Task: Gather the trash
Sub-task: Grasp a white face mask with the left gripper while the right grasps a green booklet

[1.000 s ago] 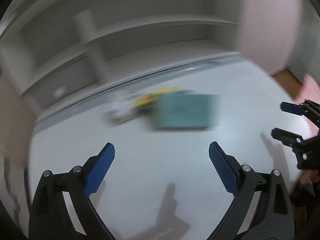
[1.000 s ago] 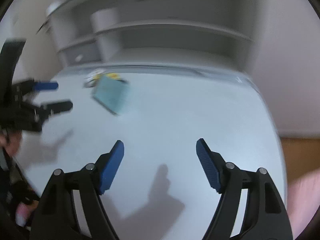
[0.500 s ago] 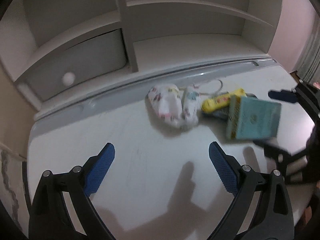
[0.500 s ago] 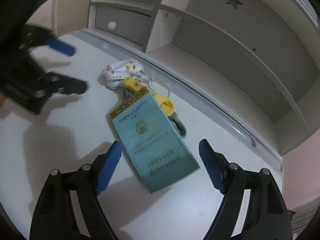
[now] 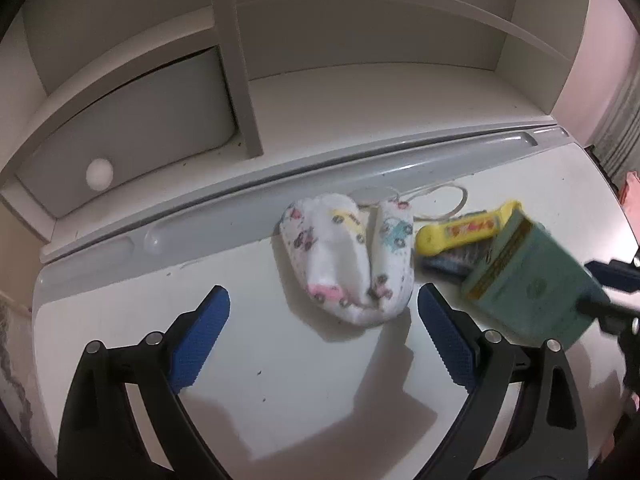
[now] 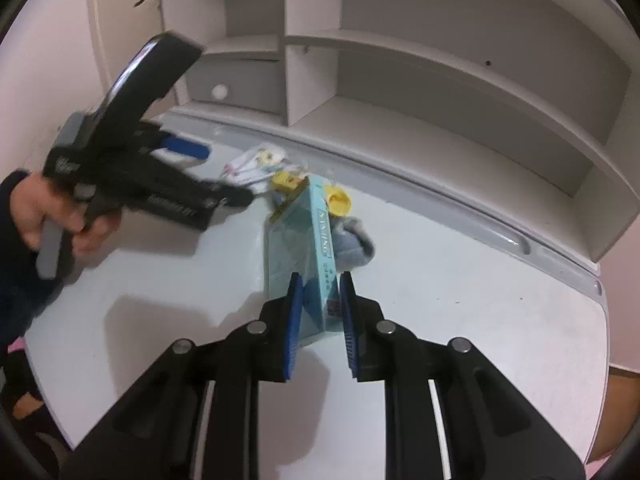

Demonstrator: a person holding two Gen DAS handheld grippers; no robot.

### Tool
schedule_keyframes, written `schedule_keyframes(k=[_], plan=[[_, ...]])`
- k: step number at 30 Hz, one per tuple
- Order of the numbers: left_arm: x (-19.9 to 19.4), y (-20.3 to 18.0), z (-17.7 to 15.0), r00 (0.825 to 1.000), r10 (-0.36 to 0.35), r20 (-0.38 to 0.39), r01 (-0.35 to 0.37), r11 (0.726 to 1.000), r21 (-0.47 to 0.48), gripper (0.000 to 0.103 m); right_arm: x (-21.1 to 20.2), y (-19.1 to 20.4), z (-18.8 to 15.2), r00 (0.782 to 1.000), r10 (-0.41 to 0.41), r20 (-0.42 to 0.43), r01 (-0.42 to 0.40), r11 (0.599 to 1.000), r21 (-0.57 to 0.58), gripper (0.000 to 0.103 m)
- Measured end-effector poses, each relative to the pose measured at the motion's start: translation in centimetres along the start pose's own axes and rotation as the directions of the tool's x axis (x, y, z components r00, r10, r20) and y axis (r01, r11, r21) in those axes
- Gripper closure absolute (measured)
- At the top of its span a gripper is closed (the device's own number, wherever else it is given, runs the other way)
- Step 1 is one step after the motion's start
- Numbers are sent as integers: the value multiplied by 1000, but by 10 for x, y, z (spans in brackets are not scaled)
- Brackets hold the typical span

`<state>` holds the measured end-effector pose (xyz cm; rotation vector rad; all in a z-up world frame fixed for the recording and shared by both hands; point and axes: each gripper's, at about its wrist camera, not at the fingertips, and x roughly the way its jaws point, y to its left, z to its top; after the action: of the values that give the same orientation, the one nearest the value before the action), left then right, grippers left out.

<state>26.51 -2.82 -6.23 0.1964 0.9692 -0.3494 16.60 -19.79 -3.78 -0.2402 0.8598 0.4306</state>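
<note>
A teal carton [image 6: 304, 256] is tilted up on its edge, and my right gripper [image 6: 320, 312] is shut on its near end. The carton also shows at the right of the left wrist view [image 5: 536, 284], blurred. Behind it lie a yellow wrapper [image 5: 464, 232], a dark wrapper [image 5: 456, 260] and a grey crumpled piece [image 6: 352, 244]. A white patterned cloth bundle [image 5: 348, 260] lies on the white desk [image 5: 280, 380]. My left gripper [image 5: 324, 340] is open and empty, just in front of the bundle.
A grey raised ledge [image 5: 320, 184] runs along the desk's back edge. White shelves [image 6: 440, 92] and a drawer with a round knob [image 5: 98, 174] stand behind it. A thin white cord [image 5: 444, 200] loops near the ledge. The desk's right edge [image 6: 600, 340] drops to the floor.
My right gripper closed on the teal carton and tipped it up on its edge. My left gripper moved closer to the cloth bundle and stayed open.
</note>
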Motion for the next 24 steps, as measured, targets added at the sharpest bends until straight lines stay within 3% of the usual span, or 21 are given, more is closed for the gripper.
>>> schedule_keyframes(k=[5,9,10,14,19,24], plan=[[7,-2,6,1000,-7,5,7,1000,10,16,3,3,1,997,73,-34,-72,997,16,82],[1,-2,4,1000,-17,7,17,1000,7,73,-2,0,-3,990,136,-27,-133,987,86,86],[-2,0,4,1000,-25,6,25,1000,-10,76,-5,0,-4,989,146,-19,-144,984,103,87],[-24,6,0,999,3,45,-2,999,-42,78,-22,-2,-9,987,160,18,-161,975,151,89],[-67,-3,-11,995,-7,102,13,998,-65,78,-60,-7,-25,988,137,77,-150,970,193,89],[-99,-66,-22,986,-94,138,90,995,31,78,-116,-37,-67,991,20,134,-61,949,308,89]])
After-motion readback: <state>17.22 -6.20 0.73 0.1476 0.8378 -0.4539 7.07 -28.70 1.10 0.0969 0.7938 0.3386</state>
